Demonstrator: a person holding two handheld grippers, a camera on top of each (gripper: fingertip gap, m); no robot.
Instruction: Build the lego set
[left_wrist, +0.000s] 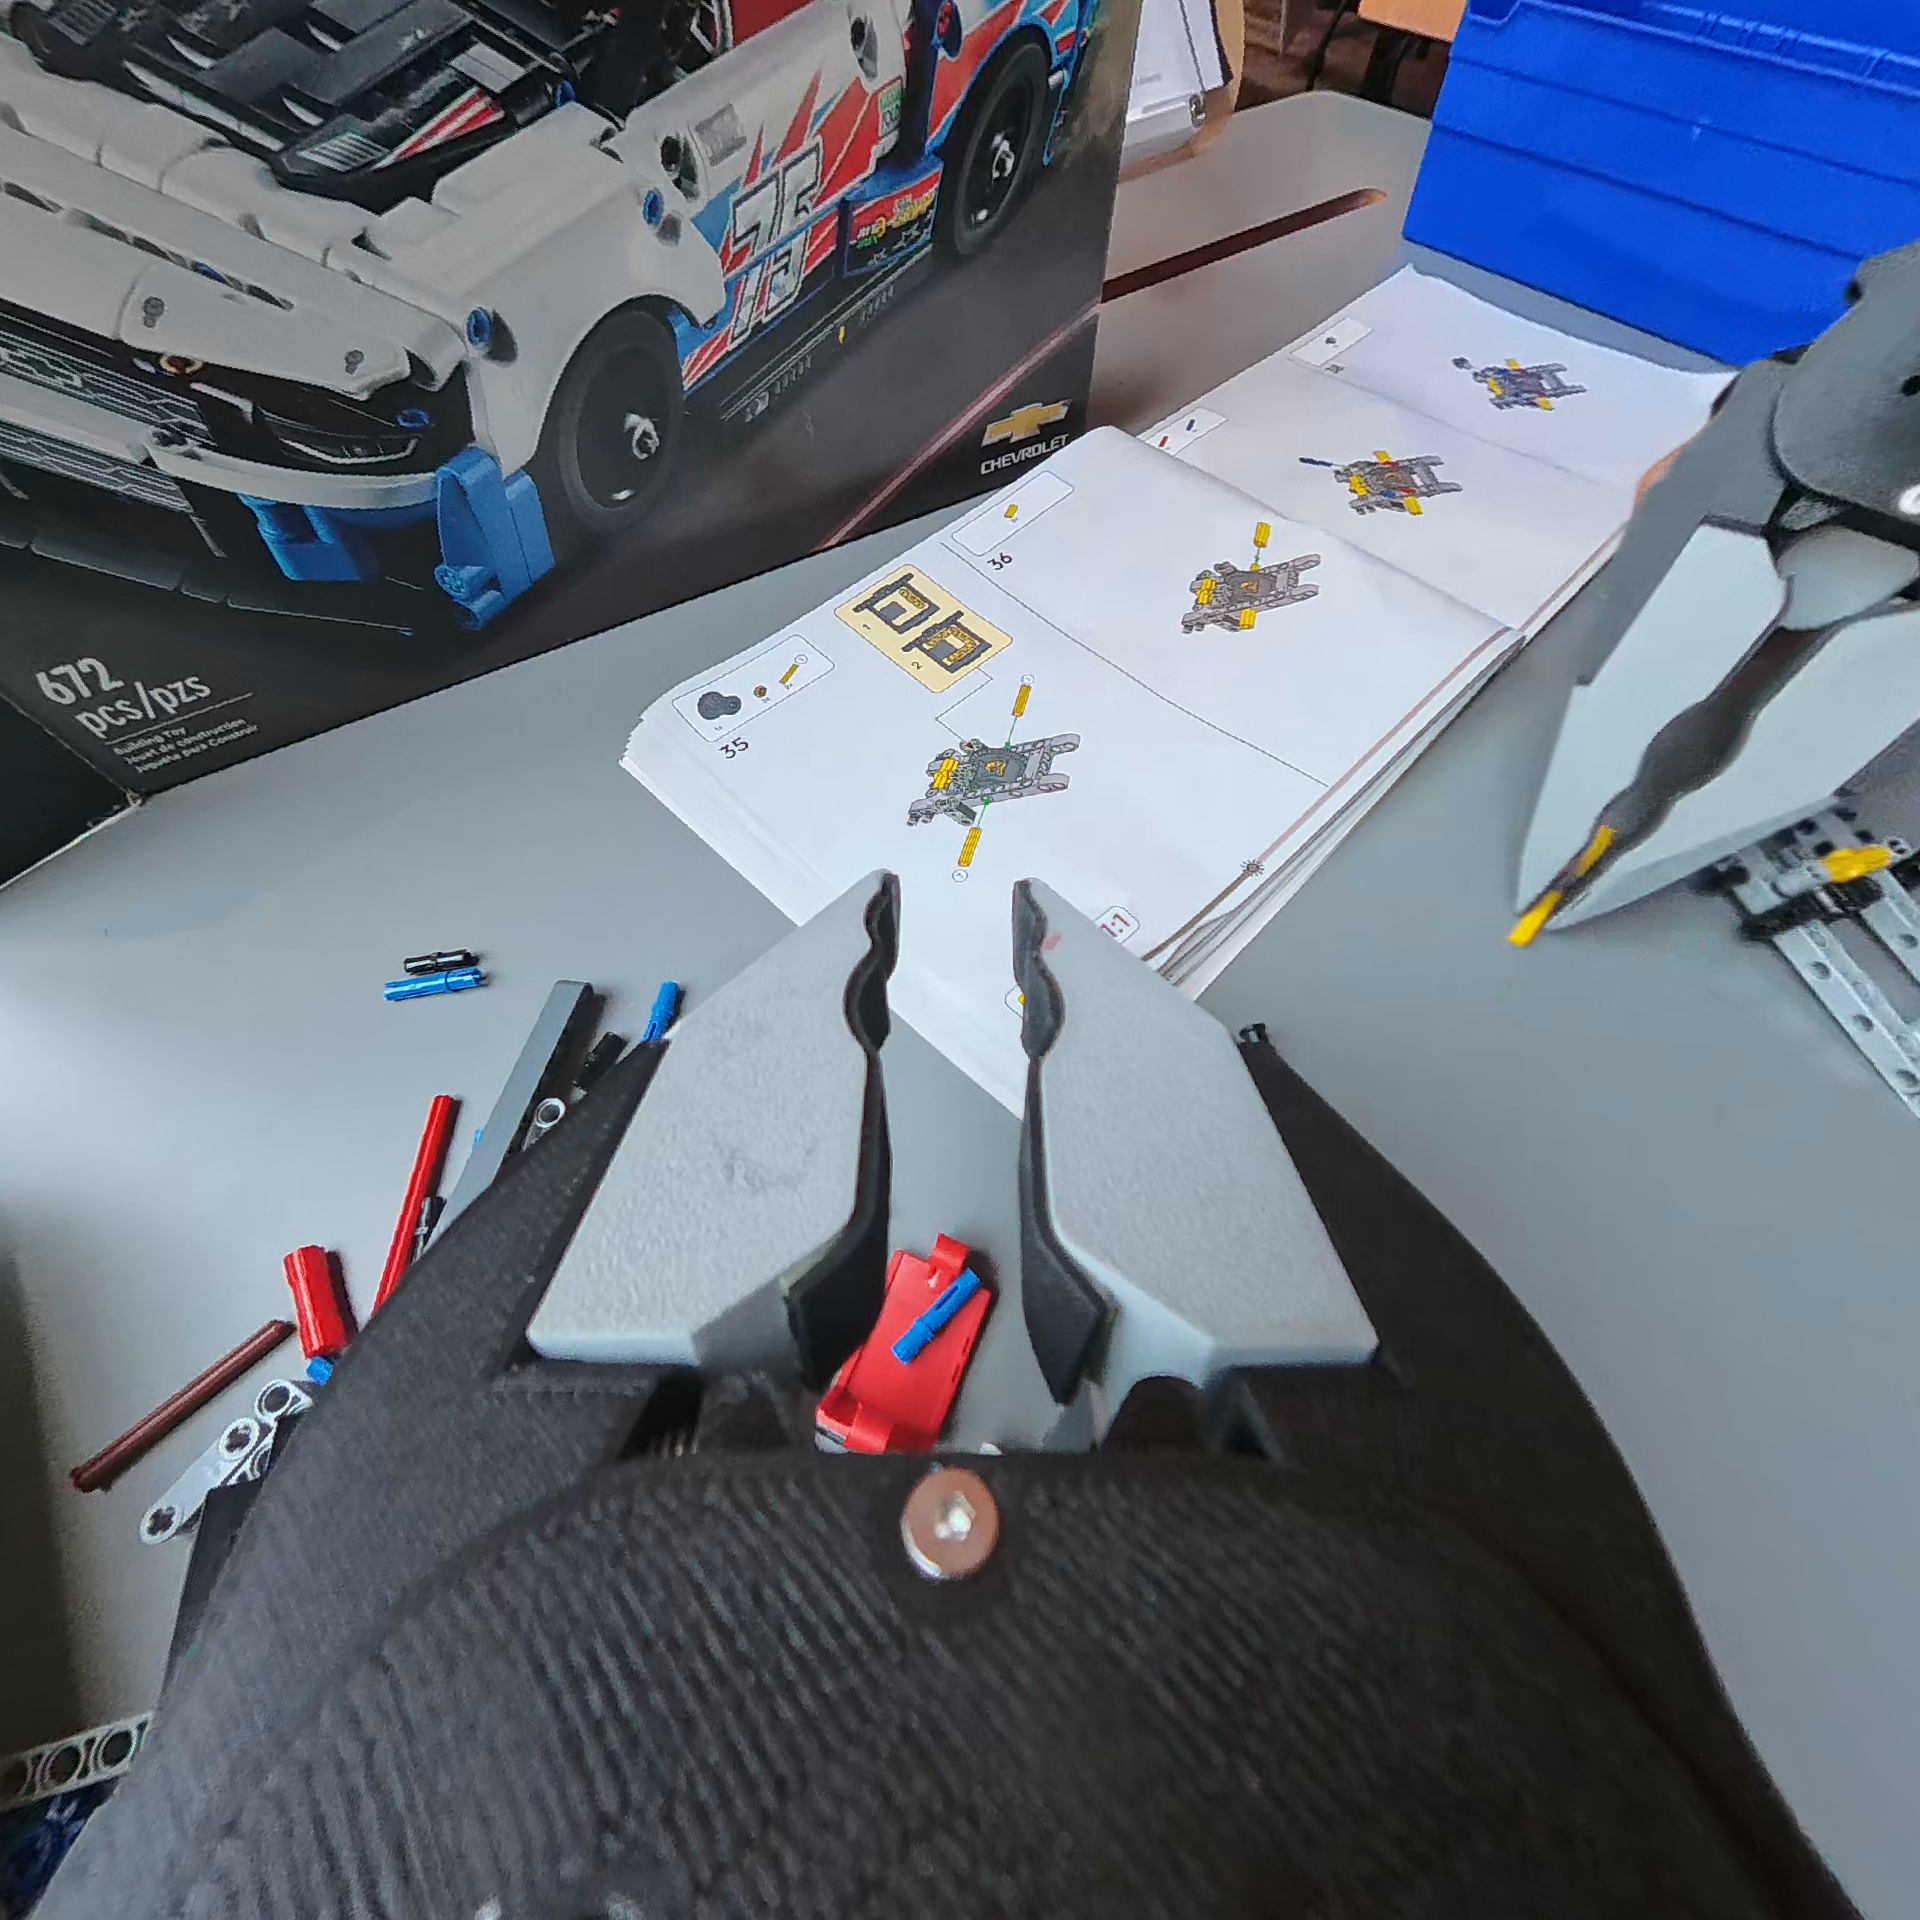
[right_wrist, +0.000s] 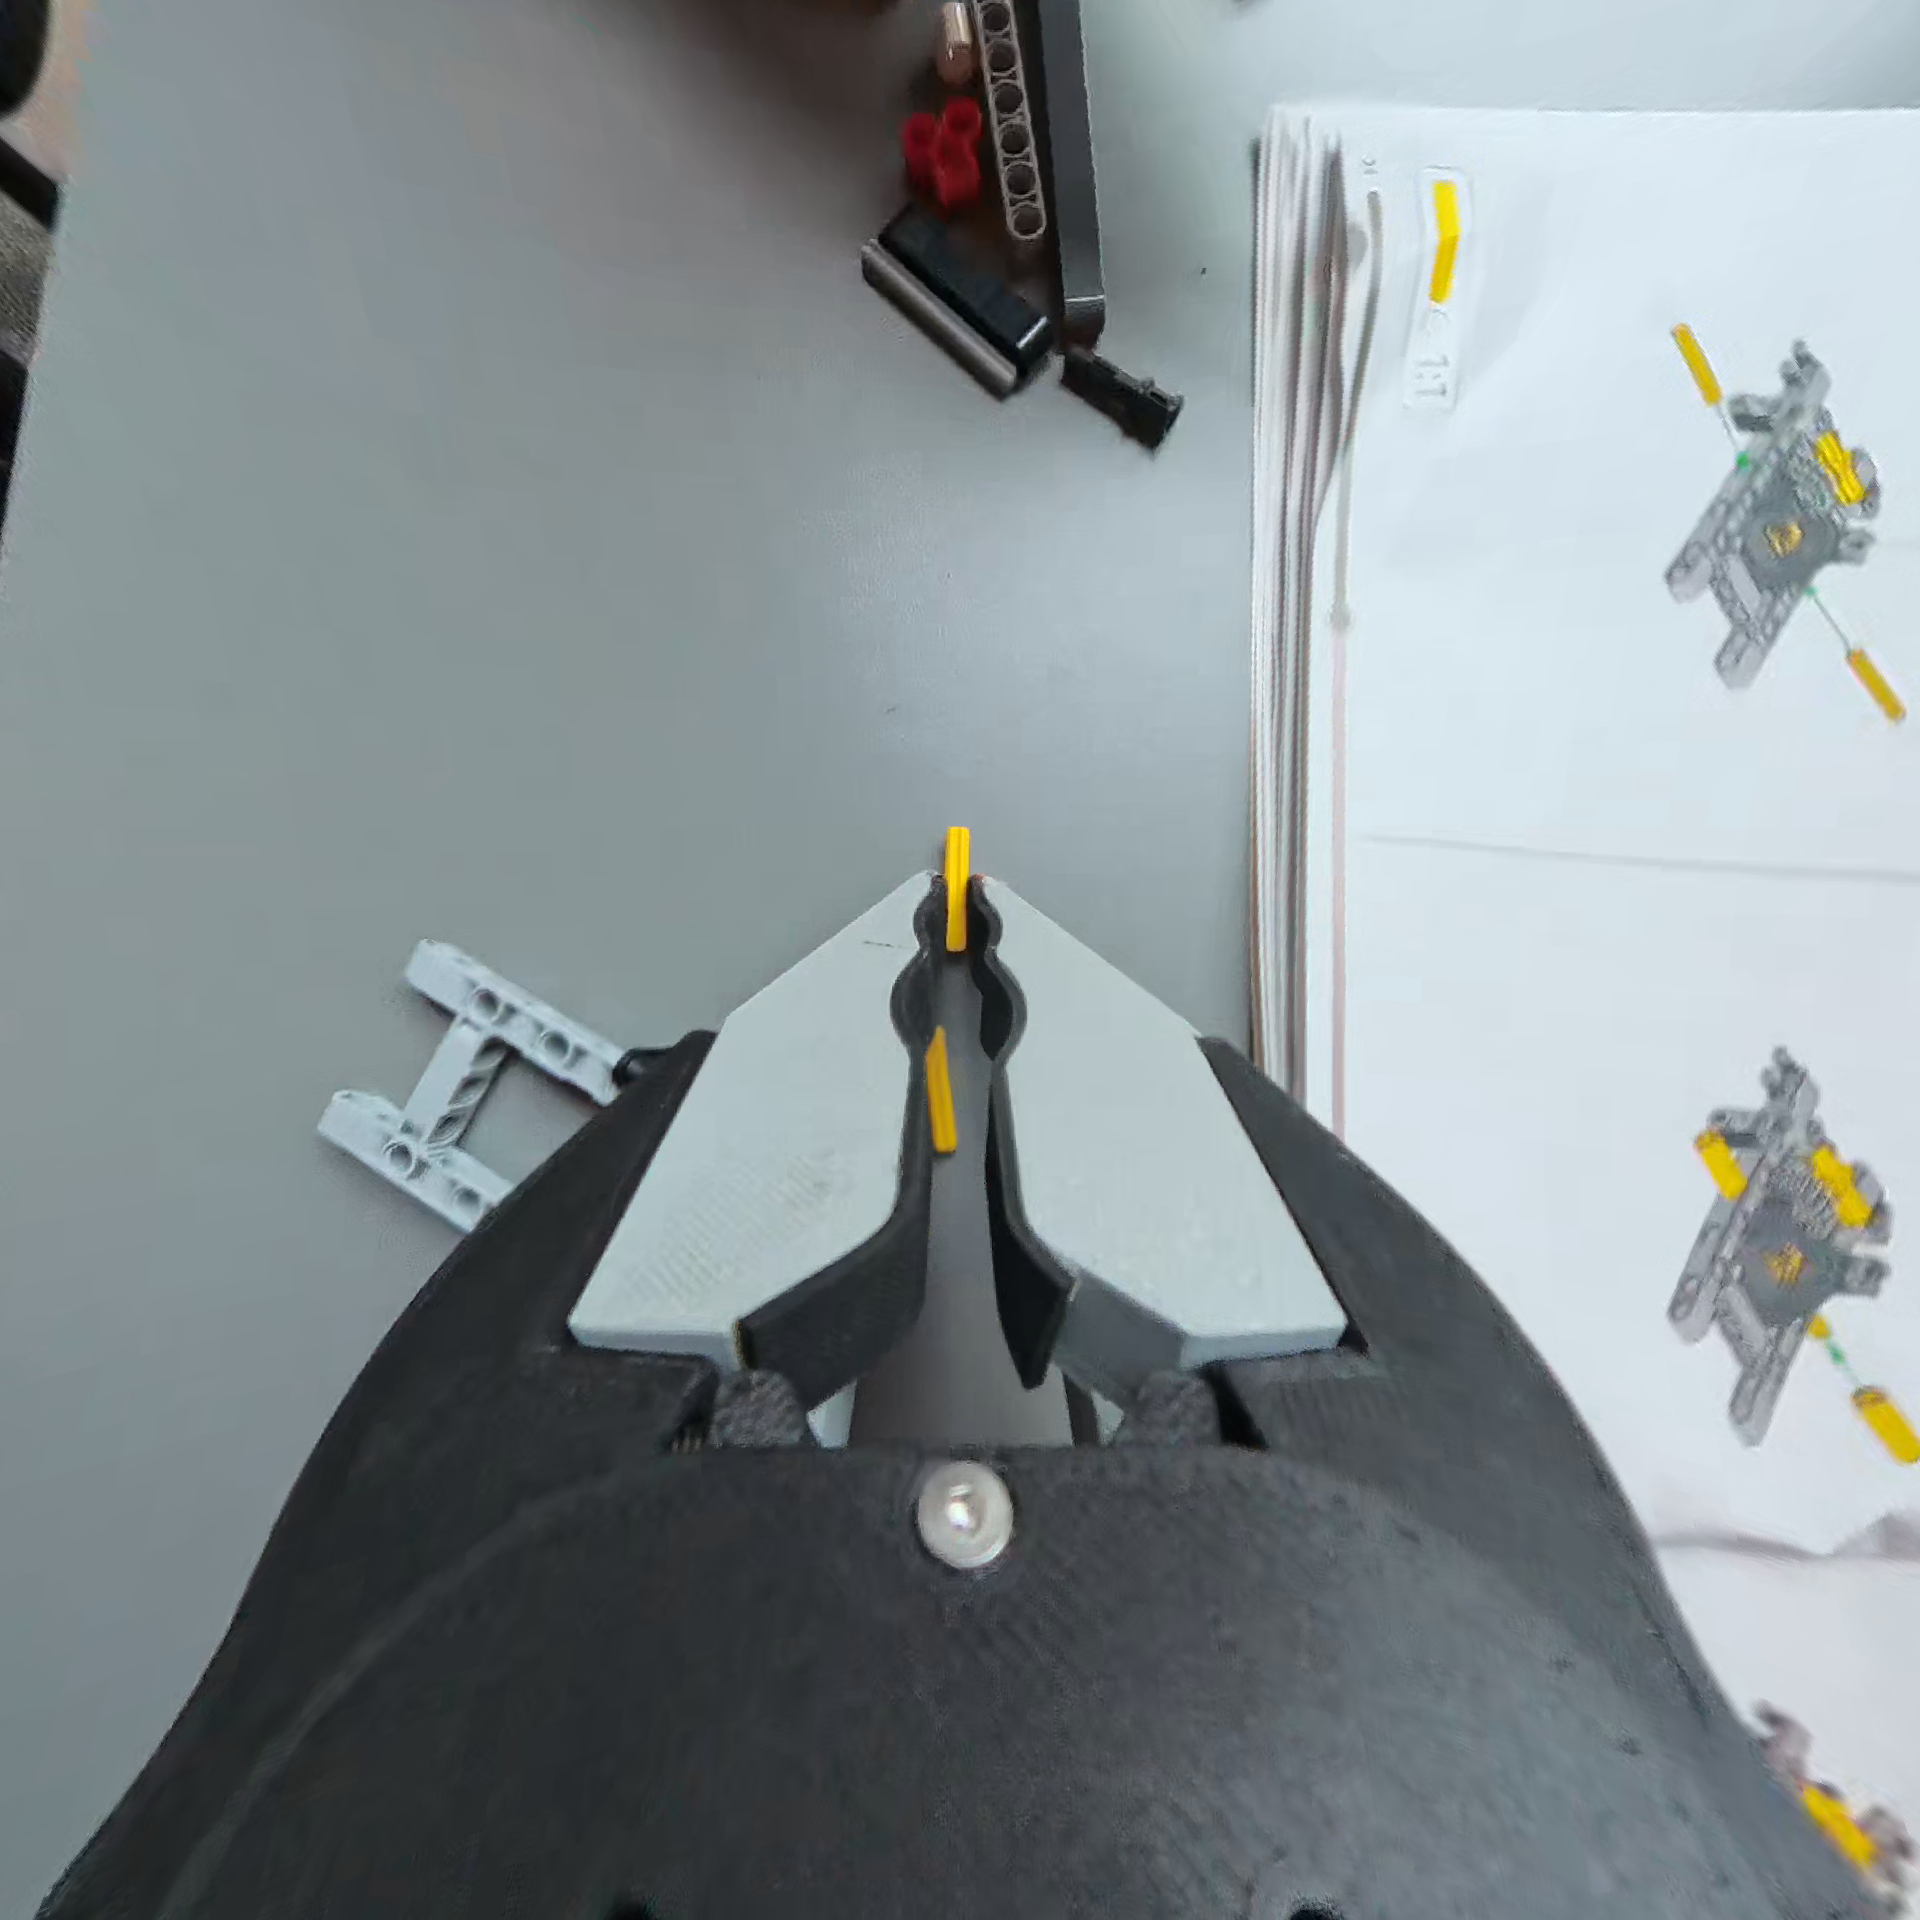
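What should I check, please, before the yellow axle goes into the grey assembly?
1. Right claw shut on yellow axle: ok.
2. Axle tip protrudes beyond the fingertips: ok.
3. Left claw open and empty, free to steady the build: ok.
4. Grey assembly beside the right claw: ok.
5. Instruction booklet open at the build steps: ok.
6. Target hole lined up with the axle: cannot tell.

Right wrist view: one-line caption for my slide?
Right claw shut on a yellow axle above the grey table, instruction booklet alongside.
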